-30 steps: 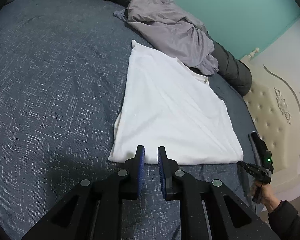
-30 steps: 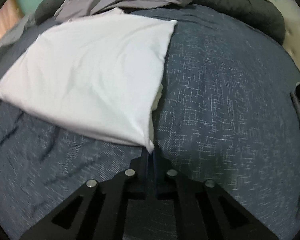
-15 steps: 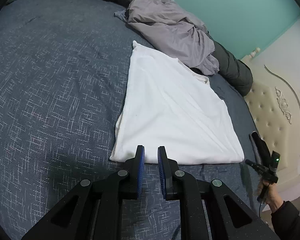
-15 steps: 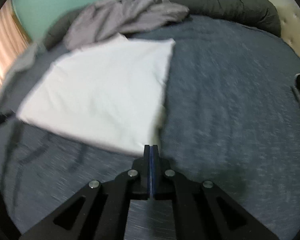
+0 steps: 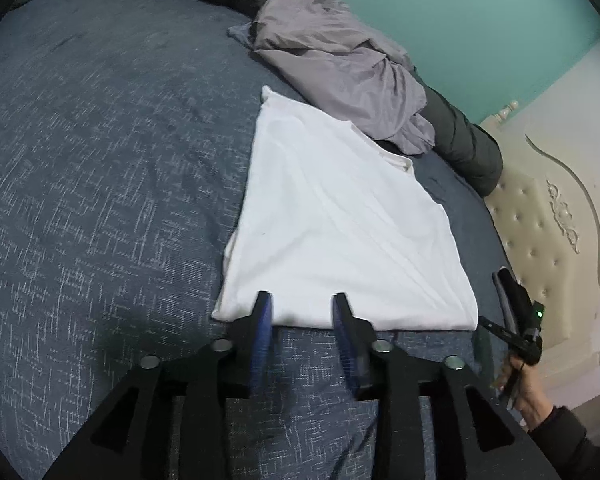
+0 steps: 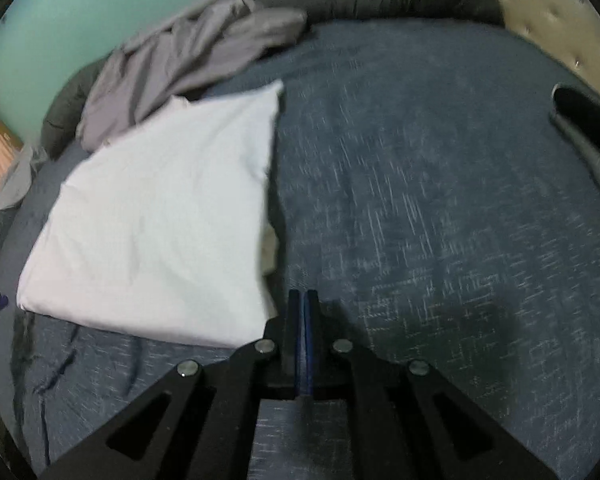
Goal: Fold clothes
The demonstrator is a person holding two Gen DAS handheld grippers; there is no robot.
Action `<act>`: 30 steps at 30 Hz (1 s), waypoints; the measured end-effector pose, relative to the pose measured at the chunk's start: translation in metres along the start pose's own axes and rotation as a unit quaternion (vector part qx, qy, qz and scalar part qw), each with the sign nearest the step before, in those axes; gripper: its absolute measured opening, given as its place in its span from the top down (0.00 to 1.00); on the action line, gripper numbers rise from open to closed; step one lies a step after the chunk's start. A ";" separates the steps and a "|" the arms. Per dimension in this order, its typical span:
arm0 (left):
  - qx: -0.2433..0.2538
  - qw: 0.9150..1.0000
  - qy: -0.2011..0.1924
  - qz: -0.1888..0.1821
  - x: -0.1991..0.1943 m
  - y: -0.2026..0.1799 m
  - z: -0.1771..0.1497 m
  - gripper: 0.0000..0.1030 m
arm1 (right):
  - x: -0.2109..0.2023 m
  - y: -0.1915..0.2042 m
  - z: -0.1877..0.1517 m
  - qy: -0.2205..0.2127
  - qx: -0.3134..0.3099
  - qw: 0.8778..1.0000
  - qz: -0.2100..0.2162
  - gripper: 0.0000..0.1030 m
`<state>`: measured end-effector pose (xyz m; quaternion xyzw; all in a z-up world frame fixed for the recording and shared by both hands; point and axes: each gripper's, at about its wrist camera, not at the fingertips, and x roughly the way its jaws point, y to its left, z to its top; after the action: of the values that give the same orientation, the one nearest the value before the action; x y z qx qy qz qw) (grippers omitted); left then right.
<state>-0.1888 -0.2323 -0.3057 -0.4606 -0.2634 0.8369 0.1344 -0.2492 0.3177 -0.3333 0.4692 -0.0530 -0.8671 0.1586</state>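
Bed [image 5: 100,160]: dark blue-grey cover with a pale flecked weave, carrying all the listed cloth items.

Dark grey bolster [image 5: 468,140]: long padded roll along the far edge of the bed, under the teal wall [image 5: 480,20].

Mauve garment [image 5: 340,60]: crumpled heap at the far side, lying partly on the bolster and overlapping the far edge of the white item.

White T-shirt [image 5: 332,232]: folded flat into a rough rectangle on the bed, collar visible at its far right corner. In the right wrist view it lies left of centre [image 6: 160,232], a loose layer showing along its right edge.

Left gripper [image 5: 300,312]: jaws apart, blue pads facing each other, tips at the near hem of the T-shirt; nothing between them.

Right gripper [image 6: 301,304]: jaws together, pads pressed flat with no cloth between, just beside the near right corner of the T-shirt. In the left wrist view it appears at the far right [image 5: 516,320], held in the person's right hand [image 5: 520,392].

Cream tufted headboard [image 5: 548,220]: right of the bed.
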 end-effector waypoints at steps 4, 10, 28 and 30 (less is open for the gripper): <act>-0.020 1.000 0.002 0.015 0.003 0.006 -0.005 0.55 | -0.005 0.039 -0.002 -0.012 -0.005 0.998 0.066 0.98; -0.049 0.998 -0.001 0.026 0.013 0.015 -0.012 0.53 | 0.021 0.123 -0.003 0.017 -0.016 0.988 0.155 0.98; -0.092 0.995 -0.032 -0.016 0.034 0.020 -0.035 0.42 | 0.068 0.224 -0.032 0.075 -0.026 0.986 0.145 0.98; -0.094 0.995 -0.038 -0.022 0.034 0.022 -0.037 0.42 | 0.065 0.227 -0.036 0.076 -0.044 0.987 0.135 0.98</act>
<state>-0.1758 -0.2229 -0.3588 -0.4336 -0.3555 0.8221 0.0987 -0.2010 0.0840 -0.3500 0.5148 -0.0652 -0.8012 0.2980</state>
